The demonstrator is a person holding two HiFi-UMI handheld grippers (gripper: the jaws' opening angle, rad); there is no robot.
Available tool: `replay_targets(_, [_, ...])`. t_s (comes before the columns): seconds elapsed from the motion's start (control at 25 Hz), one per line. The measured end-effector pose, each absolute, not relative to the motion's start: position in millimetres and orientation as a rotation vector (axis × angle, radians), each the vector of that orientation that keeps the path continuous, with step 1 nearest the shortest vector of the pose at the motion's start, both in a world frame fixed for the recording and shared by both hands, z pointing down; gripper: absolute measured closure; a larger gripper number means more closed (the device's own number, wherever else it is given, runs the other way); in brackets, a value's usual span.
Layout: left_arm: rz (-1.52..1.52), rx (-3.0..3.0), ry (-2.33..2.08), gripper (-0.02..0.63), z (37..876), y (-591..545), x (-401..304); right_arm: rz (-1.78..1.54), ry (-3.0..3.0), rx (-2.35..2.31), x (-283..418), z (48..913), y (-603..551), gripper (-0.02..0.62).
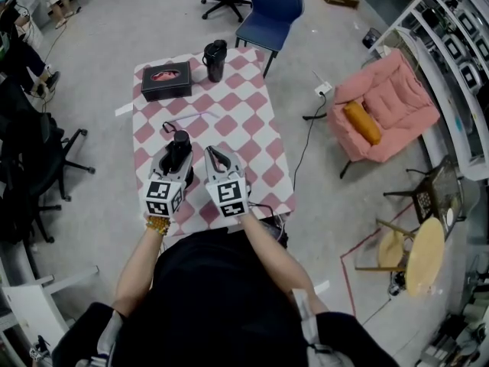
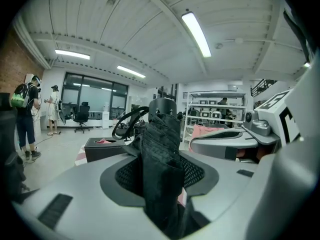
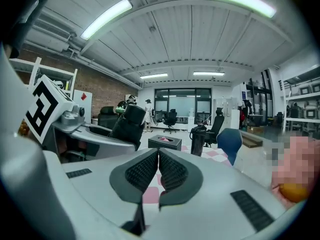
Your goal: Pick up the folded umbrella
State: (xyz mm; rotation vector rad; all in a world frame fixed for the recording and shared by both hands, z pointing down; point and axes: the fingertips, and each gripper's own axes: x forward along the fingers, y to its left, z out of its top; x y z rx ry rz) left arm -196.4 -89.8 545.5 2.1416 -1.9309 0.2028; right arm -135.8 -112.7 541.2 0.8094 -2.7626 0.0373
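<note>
The folded black umbrella (image 2: 160, 154) stands nearly upright between the pads of my left gripper (image 2: 161, 176), which is shut on it, with its cap end and a strap loop (image 2: 126, 121) pointing away. From above, the umbrella (image 1: 182, 139) sticks out past my left gripper (image 1: 176, 159) over the near part of the checkered table (image 1: 244, 121). My right gripper (image 1: 212, 154) hangs just to its right, apart from it. In the right gripper view, the jaws of my right gripper (image 3: 158, 171) are shut with nothing between them, and the umbrella (image 3: 127, 126) shows to the left.
A black tissue box (image 1: 166, 80) and a black tumbler (image 1: 215, 60) stand at the table's far end. A blue chair (image 1: 271, 10) sits beyond it, and a pink armchair (image 1: 386, 105) is to the right. Office chairs (image 1: 46, 159) stand to the left.
</note>
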Motion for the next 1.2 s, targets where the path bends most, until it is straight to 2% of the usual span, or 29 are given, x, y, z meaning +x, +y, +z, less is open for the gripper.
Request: replay_targets(1.2, [0.223,2.083,-1.906,0.416,571,-86,-202,0.05,-2.701,0.782,-138,566,-110,0.58])
